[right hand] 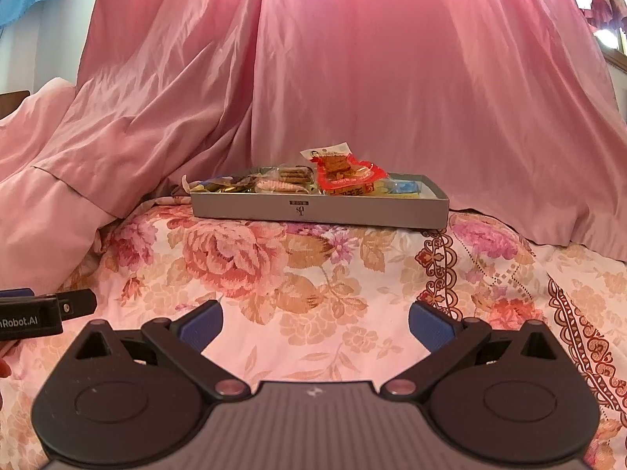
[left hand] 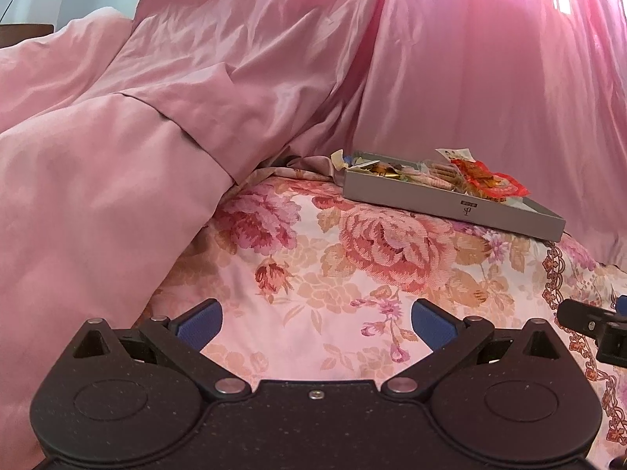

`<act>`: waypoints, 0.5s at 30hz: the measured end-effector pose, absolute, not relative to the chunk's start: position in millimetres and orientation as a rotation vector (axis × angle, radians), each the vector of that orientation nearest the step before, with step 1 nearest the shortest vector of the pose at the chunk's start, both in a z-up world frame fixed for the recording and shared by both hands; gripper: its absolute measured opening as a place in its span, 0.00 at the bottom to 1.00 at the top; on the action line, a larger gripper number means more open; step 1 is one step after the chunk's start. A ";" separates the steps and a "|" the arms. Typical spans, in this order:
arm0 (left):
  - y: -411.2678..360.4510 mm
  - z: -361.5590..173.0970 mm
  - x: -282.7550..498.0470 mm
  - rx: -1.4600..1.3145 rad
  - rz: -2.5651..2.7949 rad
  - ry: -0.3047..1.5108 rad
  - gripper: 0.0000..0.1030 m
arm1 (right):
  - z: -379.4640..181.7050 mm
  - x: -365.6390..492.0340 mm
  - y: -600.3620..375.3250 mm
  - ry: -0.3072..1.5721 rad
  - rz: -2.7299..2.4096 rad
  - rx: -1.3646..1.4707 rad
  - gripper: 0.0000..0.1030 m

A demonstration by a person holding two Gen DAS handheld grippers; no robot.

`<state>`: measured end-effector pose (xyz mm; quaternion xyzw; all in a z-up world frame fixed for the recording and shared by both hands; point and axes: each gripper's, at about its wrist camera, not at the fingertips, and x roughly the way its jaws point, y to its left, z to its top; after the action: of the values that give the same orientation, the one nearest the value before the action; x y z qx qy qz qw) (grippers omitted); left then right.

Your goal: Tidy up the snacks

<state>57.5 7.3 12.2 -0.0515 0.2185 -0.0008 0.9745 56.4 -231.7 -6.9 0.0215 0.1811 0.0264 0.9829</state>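
A shallow grey cardboard tray is sitting toward the far edge of the floral-printed bedspread, holding light, crinkly, slippery snack packets; the red packet is best pinched by its sealed edge. Left gripper and right gripper are hovering wide apart, empty.

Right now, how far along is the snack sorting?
Looks nearly or fully done: the snacks sit piled in the gray box on the bedspread, and no loose packets show on the bedspread in either view. In hand: nothing; the left gripper and right gripper are both open, apart from the box. Left: possibly tidying the red packet poking above the rim.
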 end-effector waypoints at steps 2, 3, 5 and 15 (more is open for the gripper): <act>7.5 12.3 57.3 -0.105 -0.002 0.441 0.99 | -7.5 56.2 -230.8 0.367 0.054 0.041 1.00; 7.5 12.3 57.2 -0.104 -0.003 0.440 0.99 | -7.8 55.9 -230.3 0.367 0.055 0.040 1.00; 7.5 12.2 57.0 -0.102 -0.003 0.439 0.99 | -8.3 55.6 -229.7 0.369 0.056 0.038 1.00; 7.7 12.2 56.7 -0.104 -0.001 0.440 0.99 | -9.0 55.6 -229.3 0.371 0.057 0.040 1.00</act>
<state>56.7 7.7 12.2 -0.0516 0.2184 -0.0006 0.9745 55.6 -229.3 -9.0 0.0199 0.1846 0.0285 0.9822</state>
